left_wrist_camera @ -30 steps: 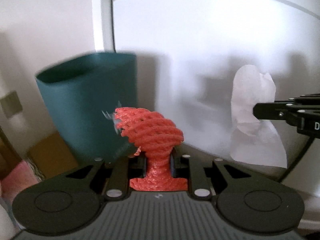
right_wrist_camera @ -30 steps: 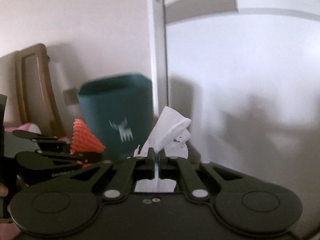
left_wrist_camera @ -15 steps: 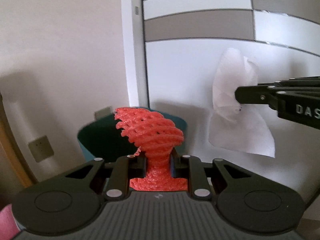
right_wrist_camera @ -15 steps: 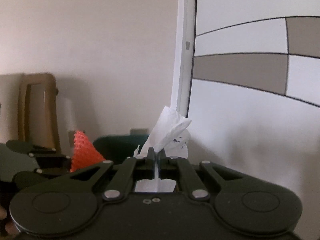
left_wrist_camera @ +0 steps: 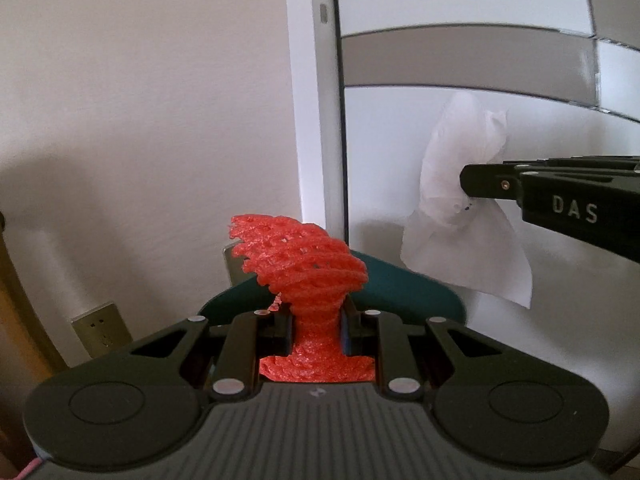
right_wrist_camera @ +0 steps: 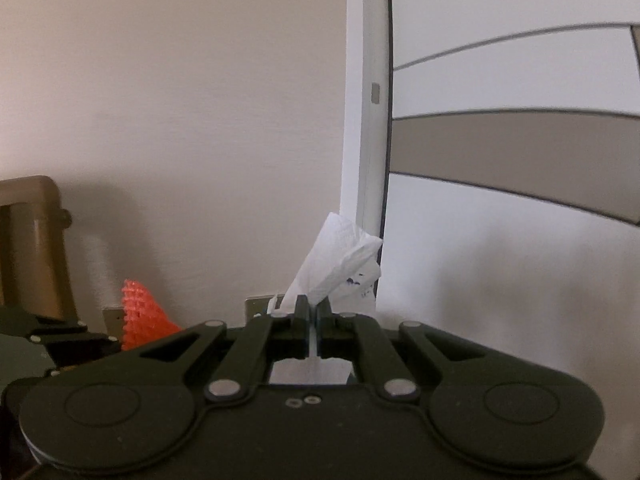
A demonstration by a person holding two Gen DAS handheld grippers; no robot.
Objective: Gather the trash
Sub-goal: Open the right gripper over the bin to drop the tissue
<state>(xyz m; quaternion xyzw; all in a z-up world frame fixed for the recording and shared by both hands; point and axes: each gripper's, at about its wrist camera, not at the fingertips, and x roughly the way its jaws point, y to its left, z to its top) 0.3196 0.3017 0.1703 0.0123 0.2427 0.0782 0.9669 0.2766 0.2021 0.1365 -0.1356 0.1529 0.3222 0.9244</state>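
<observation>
- Left gripper [left_wrist_camera: 314,322] clamped on red foam net sleeve [left_wrist_camera: 304,258]; right gripper [right_wrist_camera: 313,312] clamped on crumpled white tissue [right_wrist_camera: 340,260].
- Both lifted since a second ago, now above dark teal plastic bin [left_wrist_camera: 404,288].
- Ready for dropping.

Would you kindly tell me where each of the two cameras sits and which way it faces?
Left wrist: on the left tool, looking along its fingers at a wall corner and the bin low ahead; the tool is clamped on red foam net, with the right tool entering from the right.
Right wrist: on the right tool, facing the same corner; it pinches a tissue, with the left tool at far left.
Shared: net, tissue, door frame, both tools.
</observation>
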